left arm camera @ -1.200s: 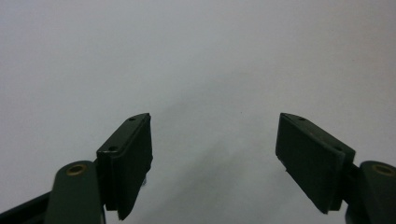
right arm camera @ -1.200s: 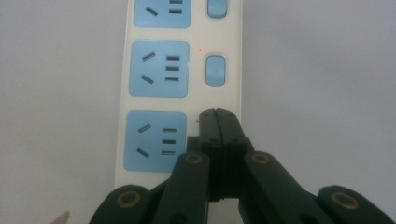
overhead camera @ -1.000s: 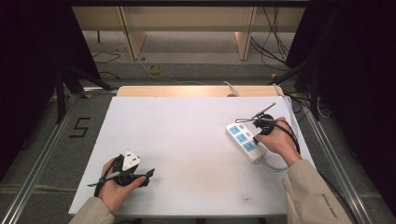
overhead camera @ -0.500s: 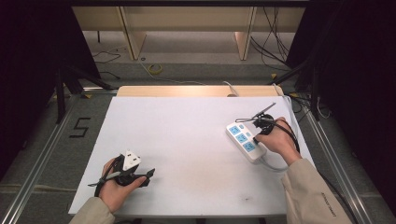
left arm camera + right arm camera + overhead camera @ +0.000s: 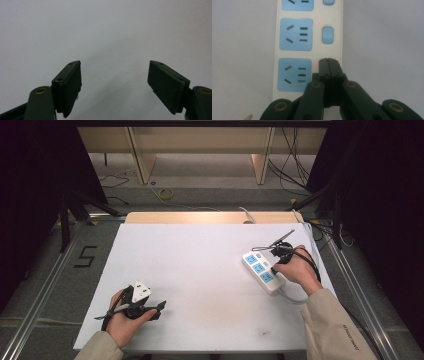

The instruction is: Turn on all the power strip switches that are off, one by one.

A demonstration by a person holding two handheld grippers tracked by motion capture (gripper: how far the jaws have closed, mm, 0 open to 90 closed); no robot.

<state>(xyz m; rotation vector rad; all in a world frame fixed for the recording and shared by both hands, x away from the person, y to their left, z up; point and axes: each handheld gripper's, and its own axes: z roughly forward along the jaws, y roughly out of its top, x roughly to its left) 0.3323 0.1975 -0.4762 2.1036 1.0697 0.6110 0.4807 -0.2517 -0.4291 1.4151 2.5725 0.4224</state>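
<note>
White bench [image 5: 200, 285] carries a three-outlet power strip [image 5: 261, 271] near its right edge. Right gripper [image 5: 328, 61] fingers are pressed together, forming a blunt tip over the nearest rocker switch, evidently to press it. Left gripper [image 5: 113, 82] rests idle, fingers apart

The right gripper [image 5: 328, 60], jaws pressed together, tips sit on the white power strip [image 5: 275, 37], seemingly over a switch beside the nearest blue socket [image 5: 294, 74].
</note>
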